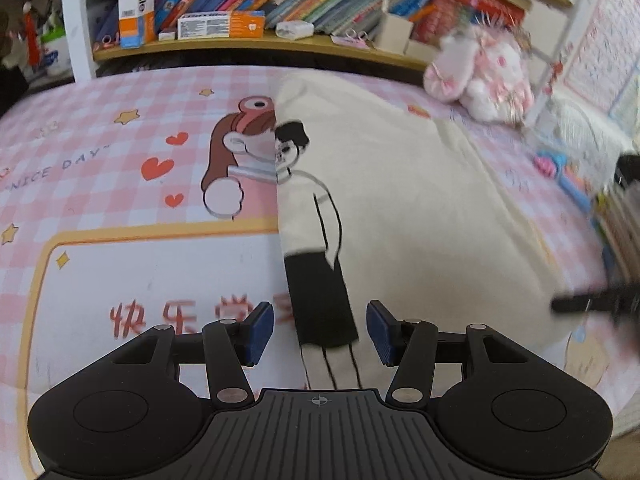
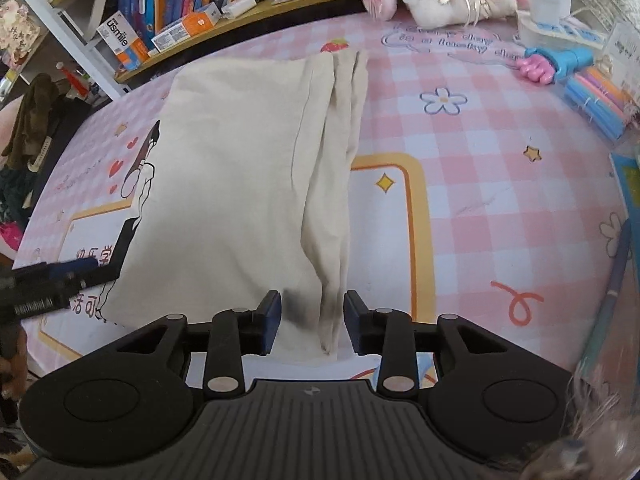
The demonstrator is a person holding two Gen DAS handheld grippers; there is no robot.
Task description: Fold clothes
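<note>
While folded: cream garment (image 2: 232, 184); grippers agape

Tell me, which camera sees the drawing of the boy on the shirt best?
The left wrist view: the boy drawing faces it, head to legs. The right wrist view shows only a thin edge strip of it along the cream shirt.

Cream garment (image 2: 236, 184), folded into long rectangle, lies flat on pink checked cover. Black-line cartoon figure print along left folded edge. Layered pleats along right edge.
</note>
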